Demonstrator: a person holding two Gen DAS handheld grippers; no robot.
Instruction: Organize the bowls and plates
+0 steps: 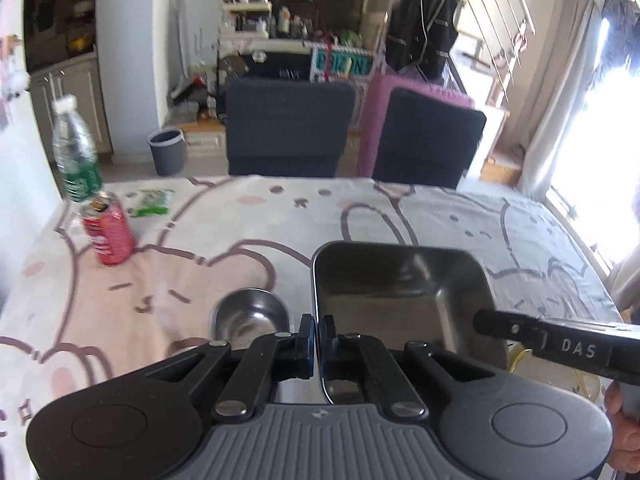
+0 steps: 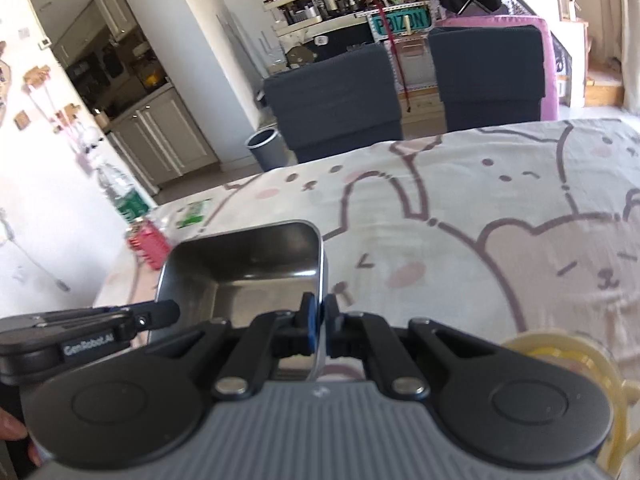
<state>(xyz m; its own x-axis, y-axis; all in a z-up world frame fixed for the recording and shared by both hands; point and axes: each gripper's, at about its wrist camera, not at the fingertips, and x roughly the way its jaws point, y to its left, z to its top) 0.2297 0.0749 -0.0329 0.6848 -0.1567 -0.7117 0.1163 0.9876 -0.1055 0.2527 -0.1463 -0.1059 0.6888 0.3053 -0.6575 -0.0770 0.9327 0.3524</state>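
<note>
My left gripper [image 1: 319, 334] and right gripper [image 2: 319, 322] are both clenched on opposite walls of the steel tray [image 1: 400, 288], carried above the table [image 1: 400, 208]. The small steel bowl [image 1: 250, 316] and yellow dish [image 2: 560, 356] are, I judge, not yet organized.

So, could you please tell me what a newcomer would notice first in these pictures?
Probably the rectangular steel tray at the table's near side, gripped on its left rim by the left gripper and on its right rim by the right gripper. Next, the small round steel bowl just left of it on the cartoon tablecloth, then the red can far left.
</note>
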